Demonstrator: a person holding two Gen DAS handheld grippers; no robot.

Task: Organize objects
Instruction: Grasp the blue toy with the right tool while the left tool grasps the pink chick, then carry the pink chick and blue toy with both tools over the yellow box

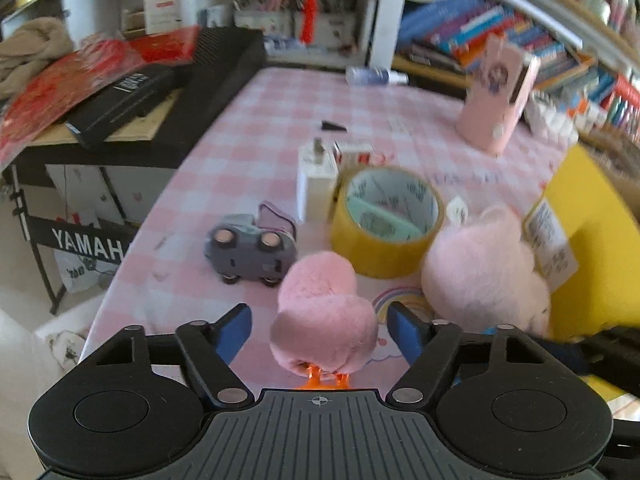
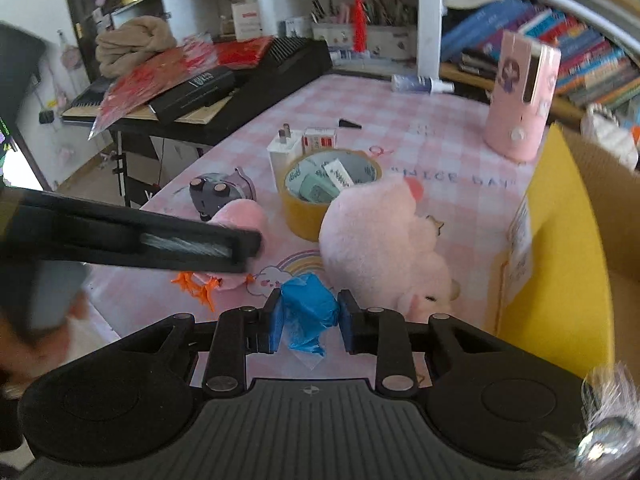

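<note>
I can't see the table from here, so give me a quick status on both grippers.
Left hand-held gripper open around pink plush. Right hand-held gripper shut on blue bag. Tape roll close behind.

Left claw (image 1: 320,330) angled down, jaws partly apart, right claw (image 2: 308,322) angled down, jaws clamped tight

Both views are lit by soft, even daylight; only faint shadows are cast on the pink checked tablecloth (image 1: 248,128). Strong fisheye bending is seen at the edges, where the bookshelf (image 1: 520,36) curves. Motion blur is spread across the left wrist view. In the right wrist view, a blurred black bar (image 2: 132,236) lies left of the tape roll (image 2: 316,192).
</note>
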